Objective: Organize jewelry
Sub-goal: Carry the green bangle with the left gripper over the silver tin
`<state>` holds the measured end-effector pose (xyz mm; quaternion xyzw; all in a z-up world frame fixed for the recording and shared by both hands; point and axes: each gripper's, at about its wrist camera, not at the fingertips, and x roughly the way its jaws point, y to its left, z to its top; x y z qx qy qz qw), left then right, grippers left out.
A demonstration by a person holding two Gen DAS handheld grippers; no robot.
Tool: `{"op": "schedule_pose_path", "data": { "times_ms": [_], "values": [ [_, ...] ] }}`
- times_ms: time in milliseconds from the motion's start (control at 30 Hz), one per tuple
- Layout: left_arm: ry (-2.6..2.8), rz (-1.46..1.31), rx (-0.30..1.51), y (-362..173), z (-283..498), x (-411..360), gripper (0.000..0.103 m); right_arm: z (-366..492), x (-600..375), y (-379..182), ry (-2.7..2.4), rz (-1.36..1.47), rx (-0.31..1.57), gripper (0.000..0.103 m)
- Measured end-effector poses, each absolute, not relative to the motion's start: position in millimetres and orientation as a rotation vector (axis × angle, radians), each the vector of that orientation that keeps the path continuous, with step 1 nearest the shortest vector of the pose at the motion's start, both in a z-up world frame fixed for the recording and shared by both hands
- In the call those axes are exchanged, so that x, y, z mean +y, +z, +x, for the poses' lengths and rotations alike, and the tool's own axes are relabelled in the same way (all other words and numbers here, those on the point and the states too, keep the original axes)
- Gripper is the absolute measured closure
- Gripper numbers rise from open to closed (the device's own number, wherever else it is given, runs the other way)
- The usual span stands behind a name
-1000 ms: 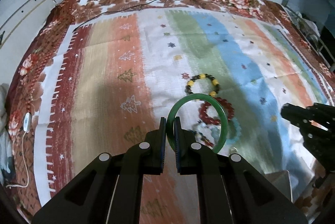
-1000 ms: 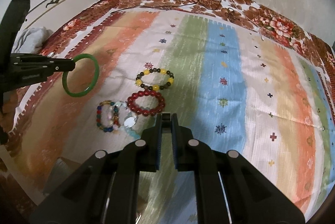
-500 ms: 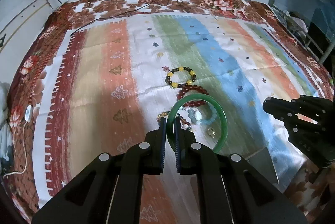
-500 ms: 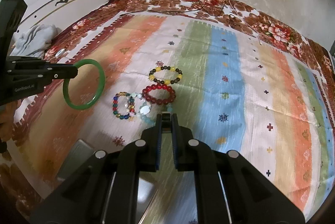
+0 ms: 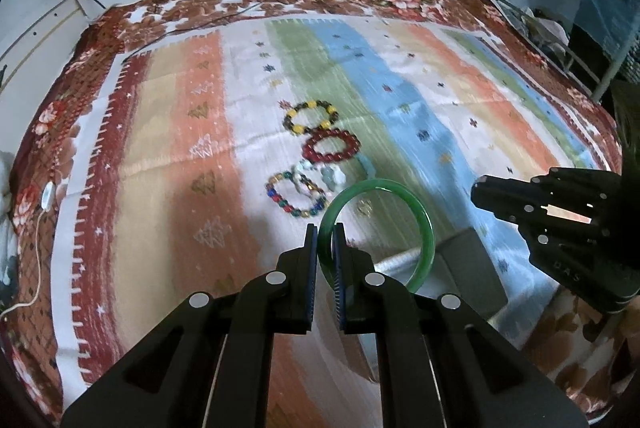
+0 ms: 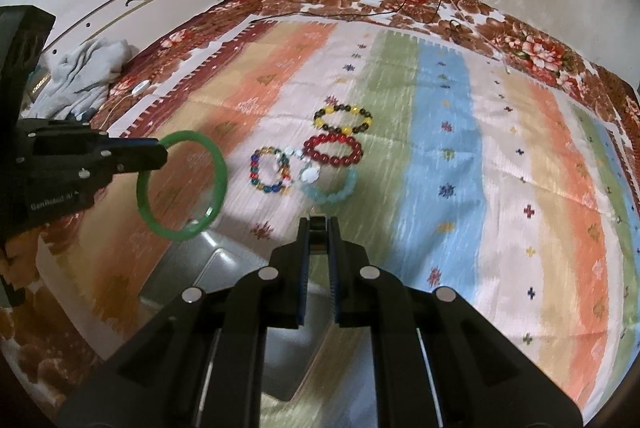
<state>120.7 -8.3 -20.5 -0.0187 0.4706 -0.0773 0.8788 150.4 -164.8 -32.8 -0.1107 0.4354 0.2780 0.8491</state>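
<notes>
Pale lettering "GenRobot AI", partly blurred, on side of left gripper (image 6: 158, 158) body, at left in right wrist view. Faint letters on right gripper (image 5: 478, 194) body, unreadable.

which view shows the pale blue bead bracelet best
The right wrist view: the pale blue bead bracelet lies open on the cloth, its arc unobstructed. In the left wrist view it shows only as blurred bits behind the green bangle.

The left gripper (image 5: 325, 232) is pulling the bangle (image 5: 416, 220) back from the bracelets (image 5: 316, 164), out toward the bed edge. It's now hanging over the grey box (image 6: 200, 268), and the right gripper (image 6: 318, 226) is backing off too.
</notes>
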Motion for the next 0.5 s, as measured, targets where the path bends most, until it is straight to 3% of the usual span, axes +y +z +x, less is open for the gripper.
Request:
{"op": "schedule_pose_path", "data": {
  "times_ms": [500],
  "values": [
    [-0.216,-0.009,1.027,-37.8,101.5,-33.8,0.094,126.7,-168.7,-36.8,0.601,-0.216,0.93,0.092]
  ]
}}
